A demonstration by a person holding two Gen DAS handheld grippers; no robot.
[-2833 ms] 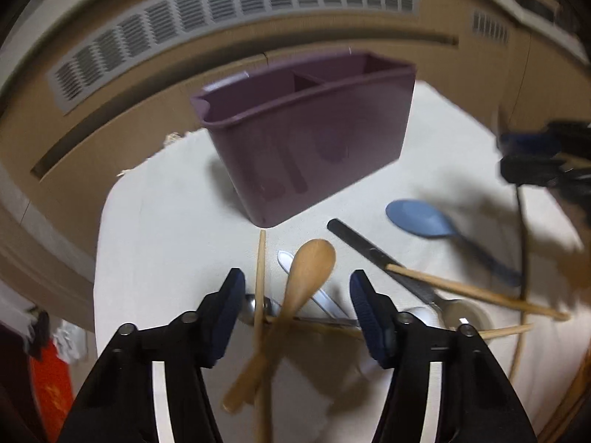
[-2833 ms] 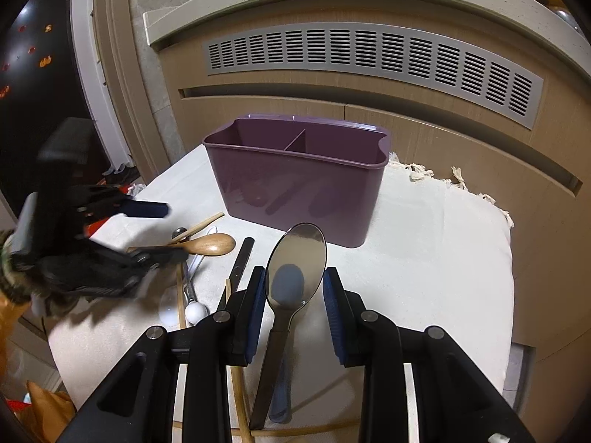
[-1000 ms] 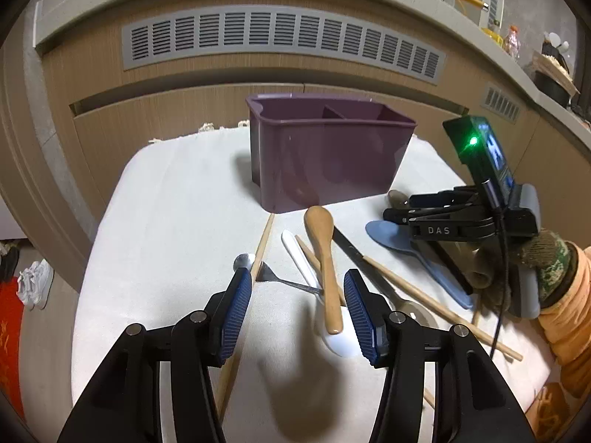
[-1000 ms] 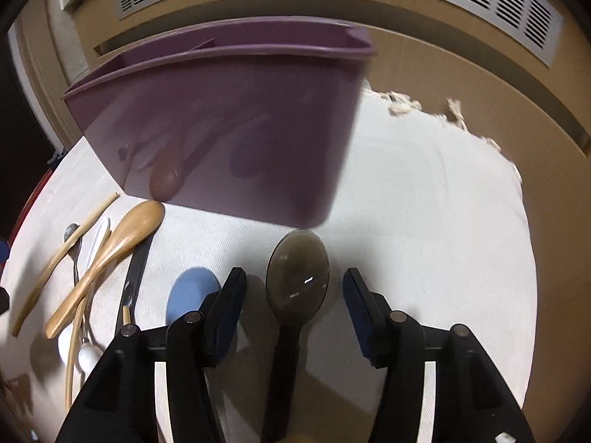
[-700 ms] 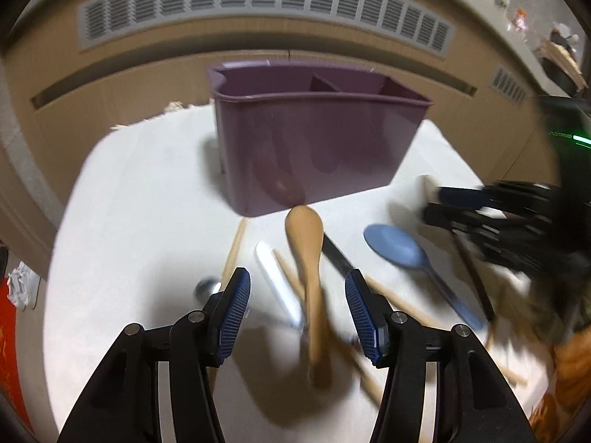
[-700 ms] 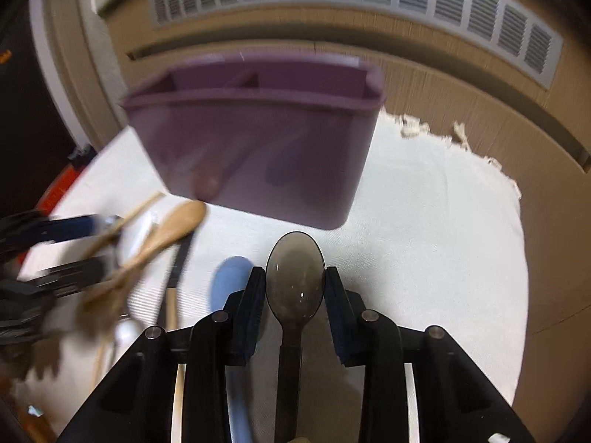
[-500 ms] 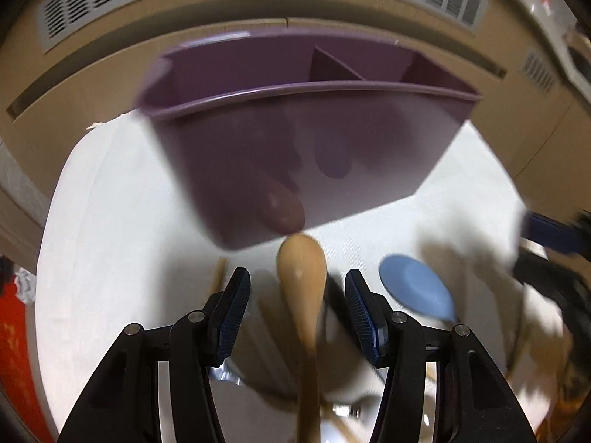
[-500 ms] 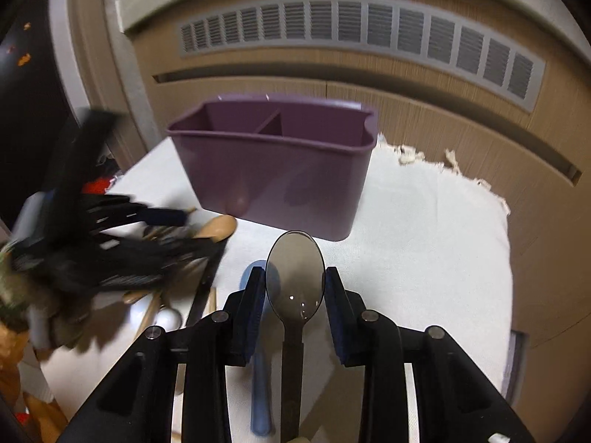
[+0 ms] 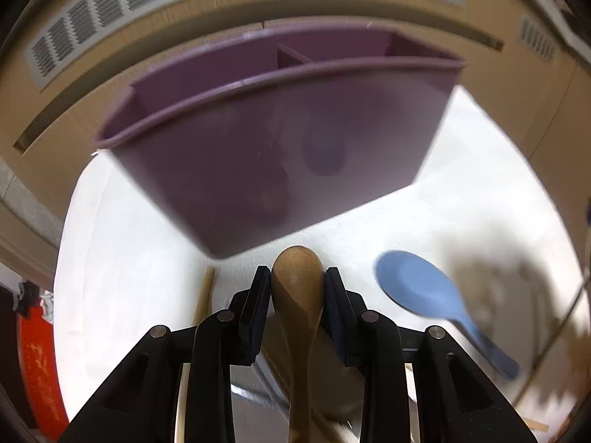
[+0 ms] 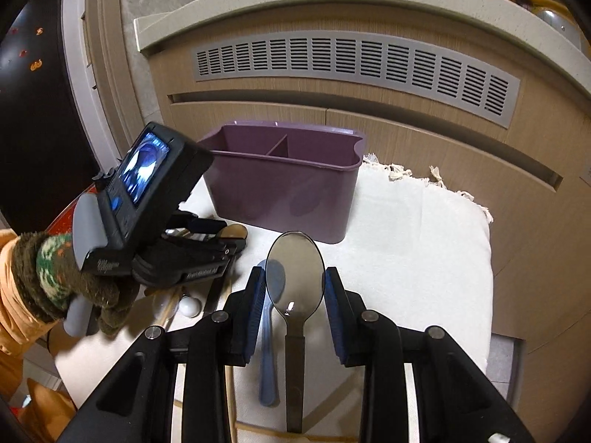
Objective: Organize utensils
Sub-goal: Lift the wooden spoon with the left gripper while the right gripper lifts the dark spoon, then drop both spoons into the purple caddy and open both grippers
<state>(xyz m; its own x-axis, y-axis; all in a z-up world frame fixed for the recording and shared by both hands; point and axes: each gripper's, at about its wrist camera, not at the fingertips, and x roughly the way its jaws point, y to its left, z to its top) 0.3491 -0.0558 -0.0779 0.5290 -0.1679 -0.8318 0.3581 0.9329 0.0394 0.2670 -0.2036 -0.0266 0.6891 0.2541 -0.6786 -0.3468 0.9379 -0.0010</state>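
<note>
My left gripper (image 9: 297, 288) is shut on a wooden spoon (image 9: 298, 295), bowl forward, close in front of the purple two-compartment utensil caddy (image 9: 280, 155). My right gripper (image 10: 294, 288) is shut on a dark translucent spoon (image 10: 294, 277), held above the white cloth, with the caddy (image 10: 284, 188) further ahead. The left gripper (image 10: 207, 243) shows in the right wrist view, low by the caddy's left front with the wooden spoon (image 10: 232, 232). A blue spoon (image 9: 424, 295) lies on the cloth; it also shows in the right wrist view (image 10: 271, 317).
A white cloth (image 10: 417, 243) covers the small table. A chopstick (image 9: 203, 302), a white spoon (image 10: 188, 306) and other utensils lie left of the blue spoon. Wooden cabinet fronts with a grey vent (image 10: 354, 66) stand behind. The cloth's right half (image 10: 424, 277) is bare.
My left gripper moved in toward the caddy and closed on the wooden spoon. My right gripper closed on the dark spoon and lifted it up and back from the caddy.
</note>
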